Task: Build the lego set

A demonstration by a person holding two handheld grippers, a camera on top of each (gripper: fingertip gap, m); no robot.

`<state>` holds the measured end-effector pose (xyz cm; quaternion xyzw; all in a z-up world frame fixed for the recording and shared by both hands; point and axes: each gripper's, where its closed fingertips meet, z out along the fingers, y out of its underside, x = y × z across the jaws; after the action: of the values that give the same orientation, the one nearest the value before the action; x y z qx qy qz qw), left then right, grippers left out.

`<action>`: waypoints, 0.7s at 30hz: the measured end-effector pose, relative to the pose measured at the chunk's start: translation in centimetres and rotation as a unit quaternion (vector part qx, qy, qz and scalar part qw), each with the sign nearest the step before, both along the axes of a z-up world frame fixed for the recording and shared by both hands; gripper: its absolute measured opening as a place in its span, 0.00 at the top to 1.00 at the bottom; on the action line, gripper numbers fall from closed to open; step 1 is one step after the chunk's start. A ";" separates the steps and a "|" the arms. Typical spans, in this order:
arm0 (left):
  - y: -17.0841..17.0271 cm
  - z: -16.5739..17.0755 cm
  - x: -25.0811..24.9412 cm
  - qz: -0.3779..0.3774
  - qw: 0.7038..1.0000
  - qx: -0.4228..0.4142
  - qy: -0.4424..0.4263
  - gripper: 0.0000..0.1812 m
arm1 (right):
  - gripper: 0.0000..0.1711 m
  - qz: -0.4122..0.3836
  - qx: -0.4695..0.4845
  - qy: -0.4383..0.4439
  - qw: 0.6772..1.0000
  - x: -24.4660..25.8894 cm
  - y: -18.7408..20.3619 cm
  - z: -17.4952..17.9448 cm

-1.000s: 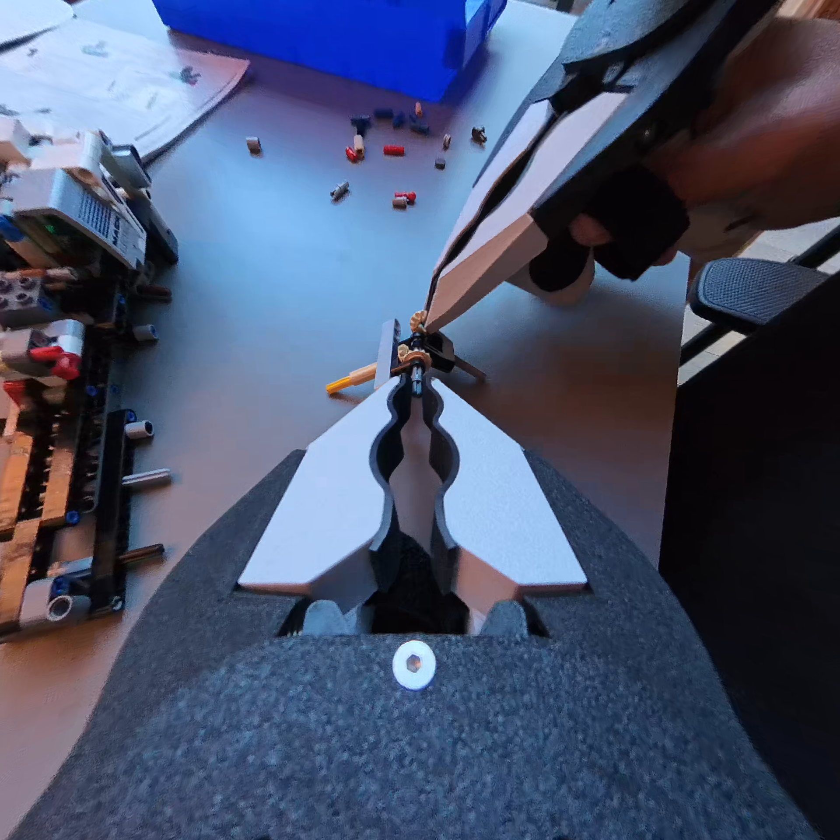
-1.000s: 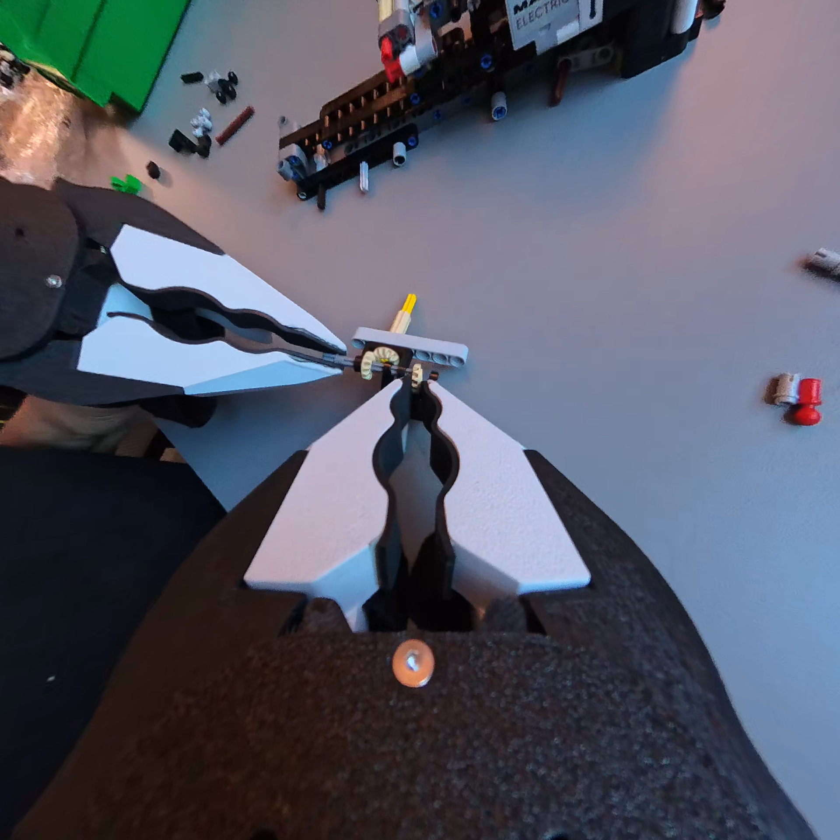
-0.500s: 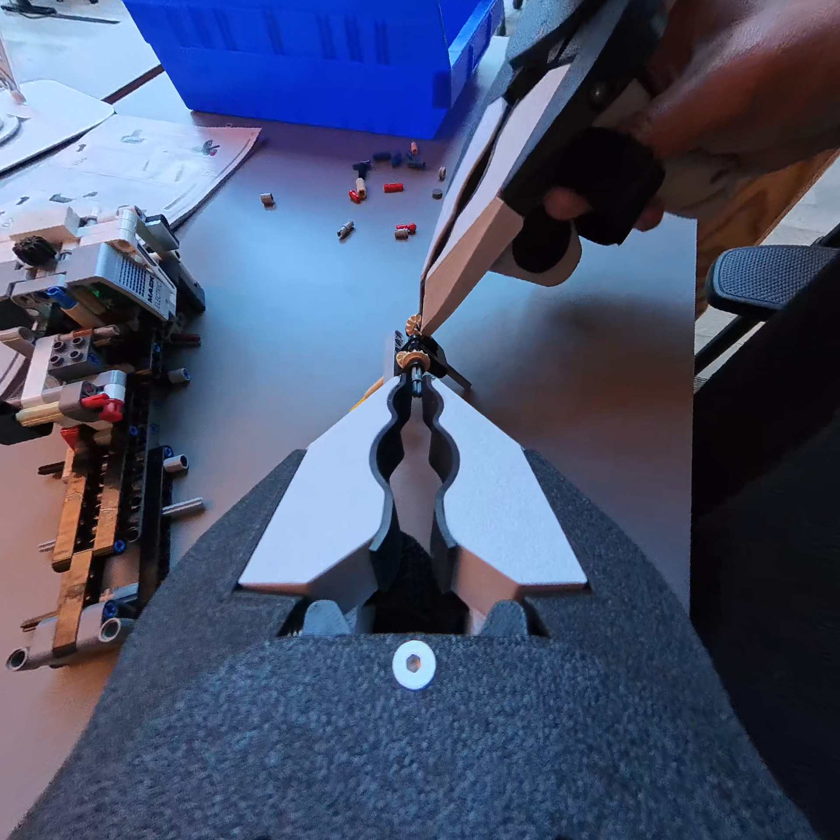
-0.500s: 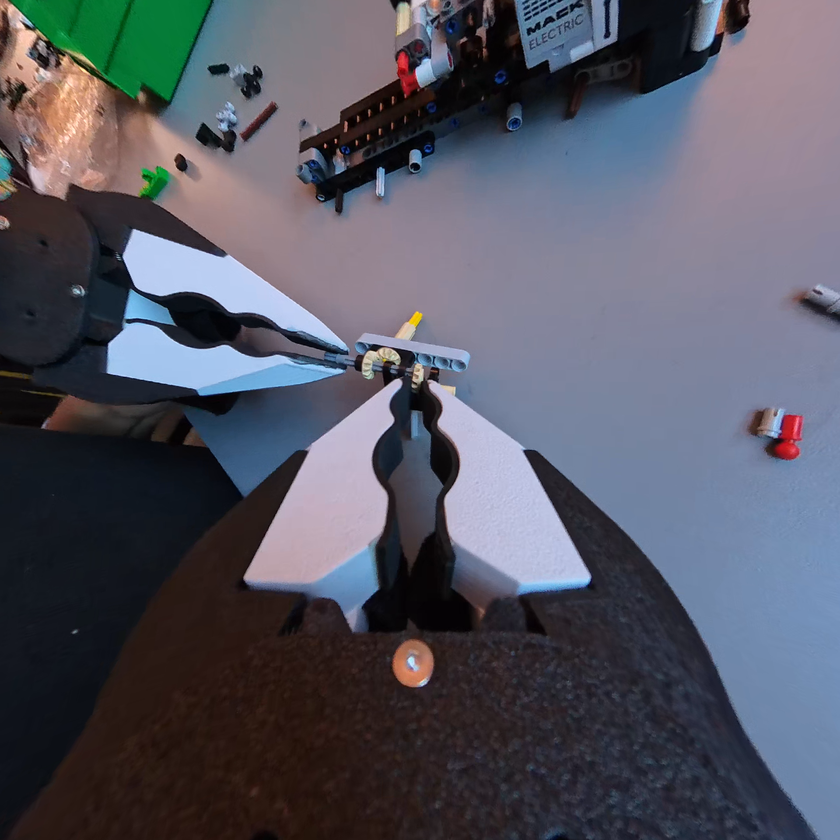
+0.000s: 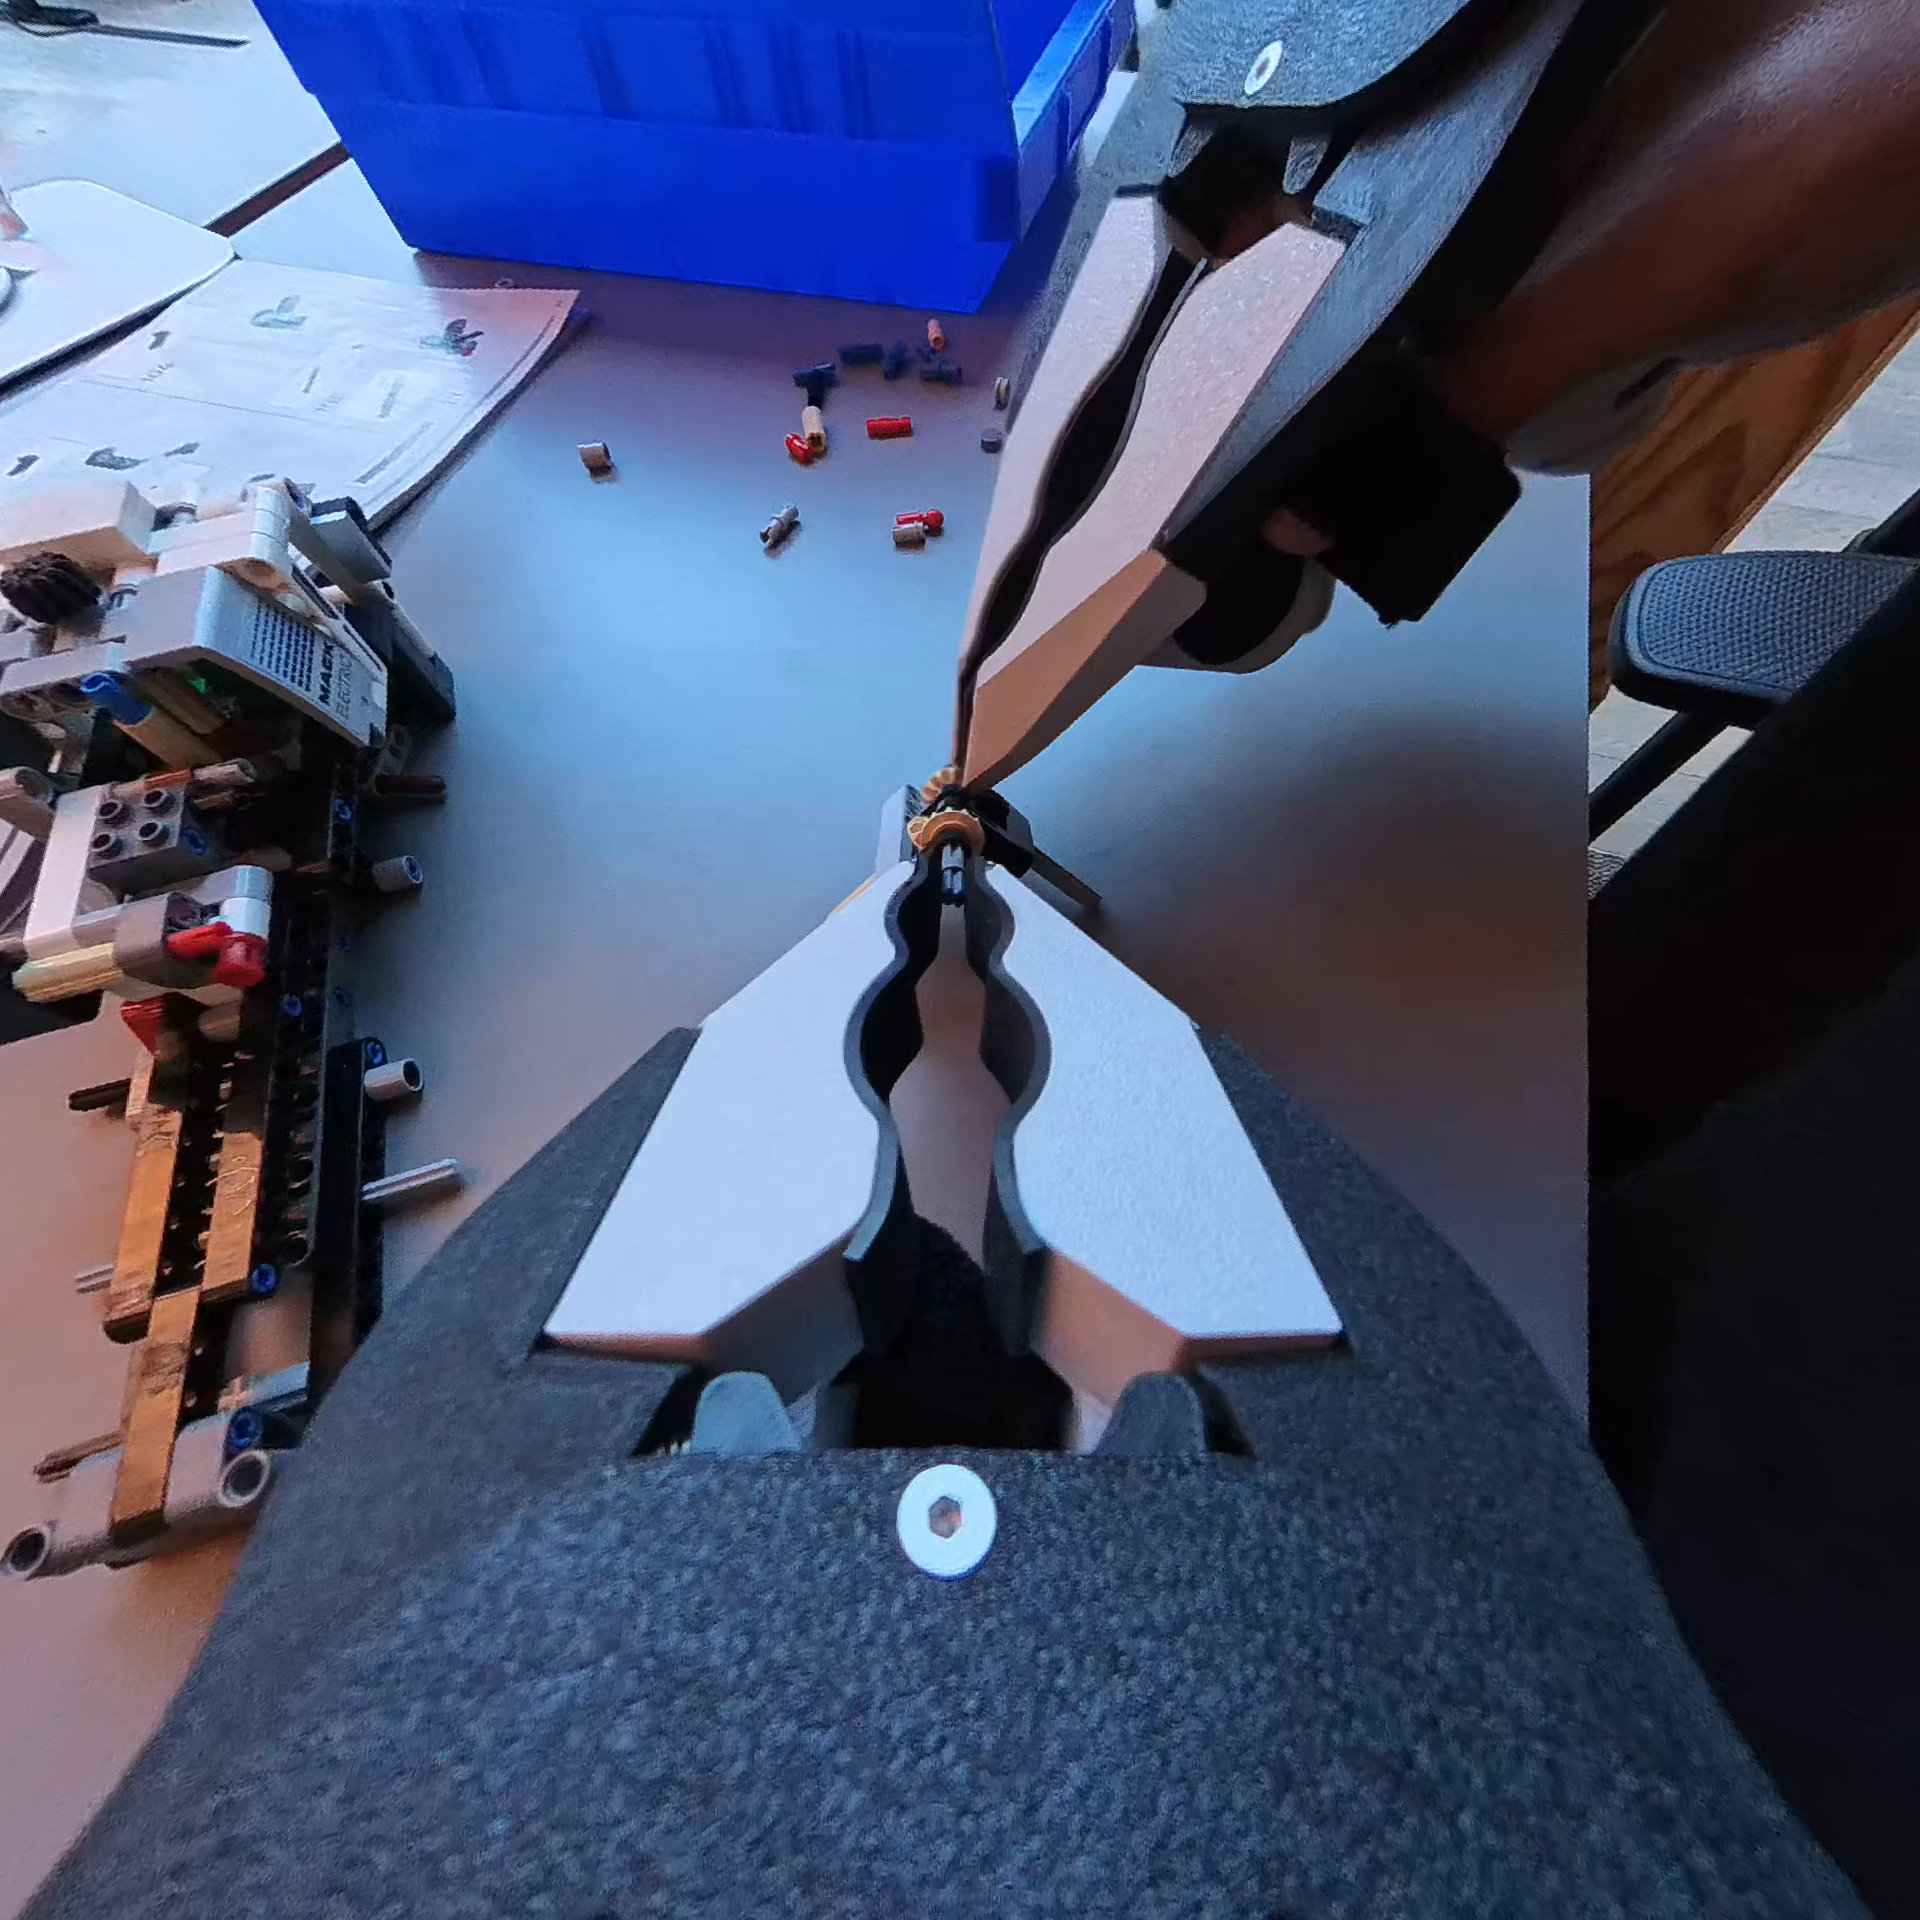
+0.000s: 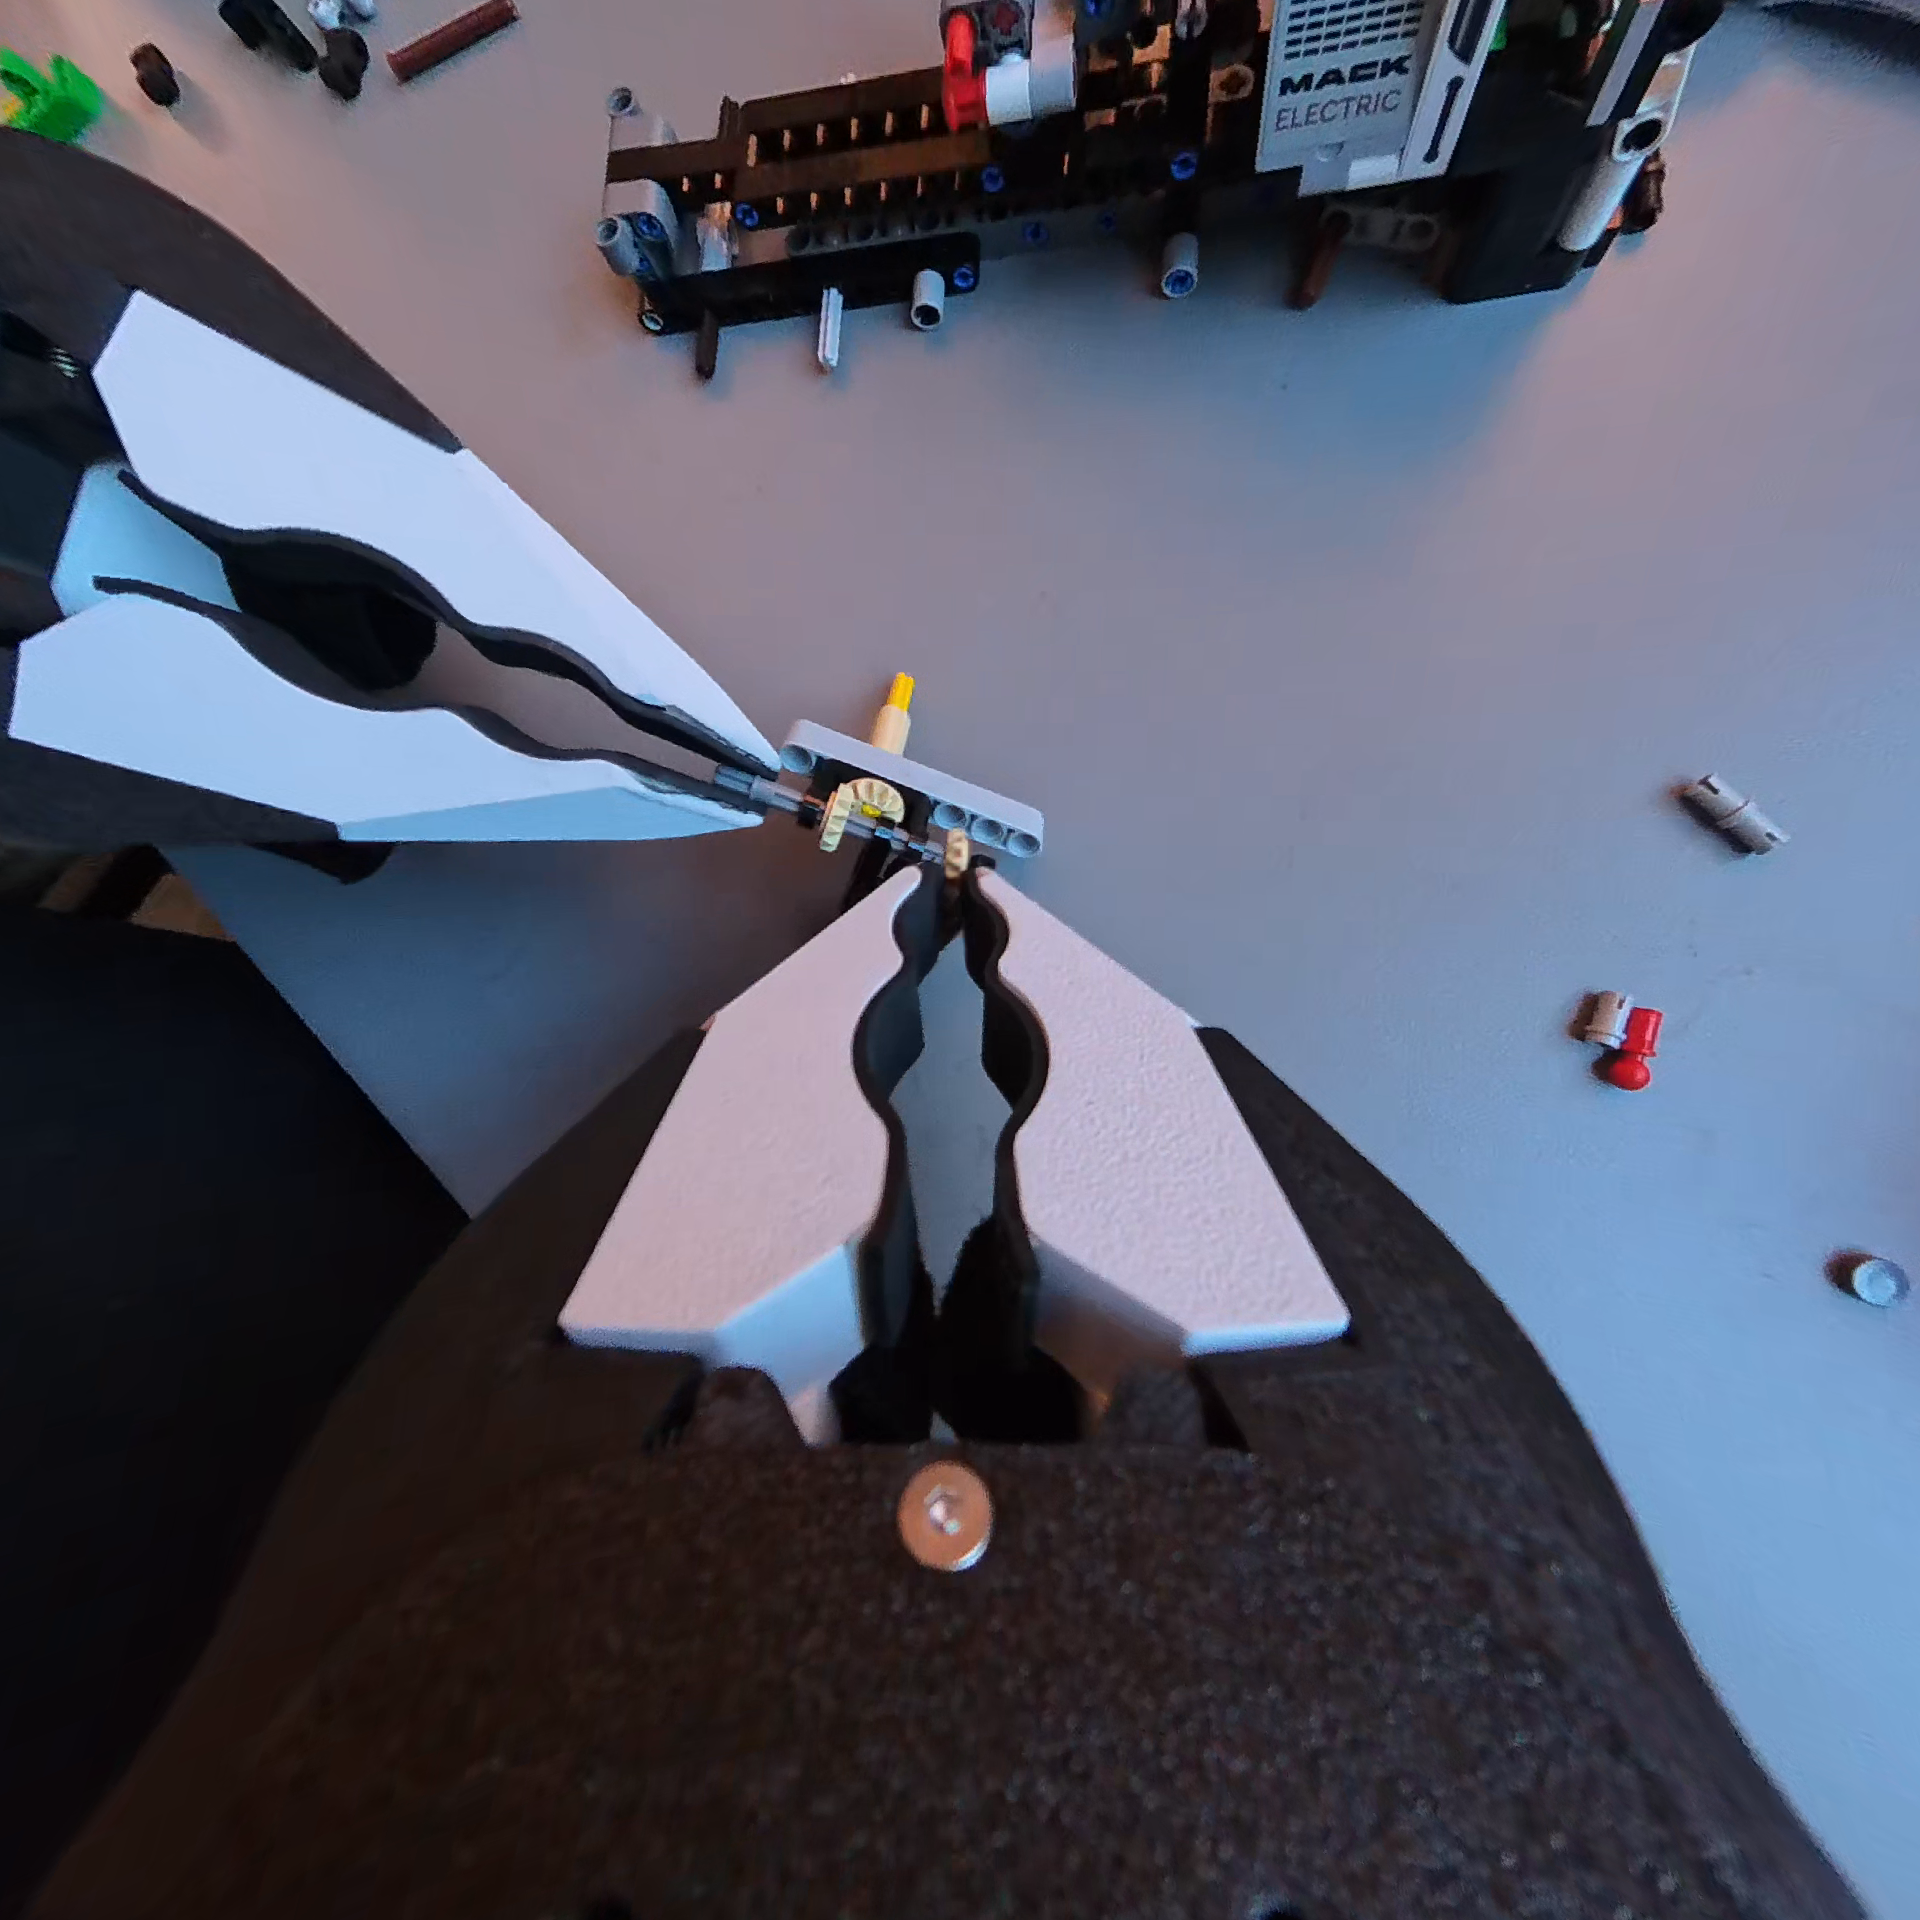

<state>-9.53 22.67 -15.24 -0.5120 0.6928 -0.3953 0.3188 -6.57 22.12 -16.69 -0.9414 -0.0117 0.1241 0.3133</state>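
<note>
Both grippers met over the middle of the grey table [image 6: 1351,582], each pinched on the same small lego sub-assembly [image 6: 914,800] held just above the surface. The left gripper [image 5: 954,883] had its 2 fingers nearly together, tips clamped on the end of a thin dark axle [image 6: 753,792] that ran through a tan bevel gear [image 6: 868,810]. The right gripper [image 6: 951,873] came in from the other side, its tips squeezed on a second, smaller tan gear [image 6: 956,854] at the near edge of the piece. Behind the gears sat a light grey beam [image 6: 977,816] with a row of holes, and a yellow-tipped pin [image 6: 896,707] stuck out from its far side.

A person's hand [image 5: 1662,260] wrapped the right gripper's handle. The half-built truck chassis [image 6: 1091,156], black and brown with a grey grille panel, lay well apart along the table's edge, on the left gripper's side. Loose pieces were scattered around: a red-and-tan connector [image 6: 1621,1039], a grey pin [image 6: 1730,816], a small round stud [image 6: 1870,1278], and a cluster of red, blue and tan bits [image 5: 873,416] near a blue bin [image 5: 707,145]. An open instruction booklet [image 5: 291,384] lay beside the bin
</note>
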 end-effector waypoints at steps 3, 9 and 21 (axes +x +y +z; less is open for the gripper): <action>0.0 -0.6 0.0 -0.008 1.000 0.000 0.021 0.99 | 1.00 -0.008 -0.004 0.035 0.999 -0.1 -0.2 -0.1; 0.1 -1.9 -0.5 -0.022 0.998 -0.004 0.062 0.99 | 1.00 -0.018 0.008 0.090 0.996 0.1 -0.5 0.5; 1.0 -3.0 -0.9 -0.026 0.994 -0.018 0.103 0.99 | 0.86 0.043 0.042 -0.048 0.997 5.9 -2.9 -0.7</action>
<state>-10.42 23.68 -18.28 -0.5375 0.7274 -0.3616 0.2262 -0.65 19.24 -17.42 -0.9309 -0.0725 0.0911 0.3461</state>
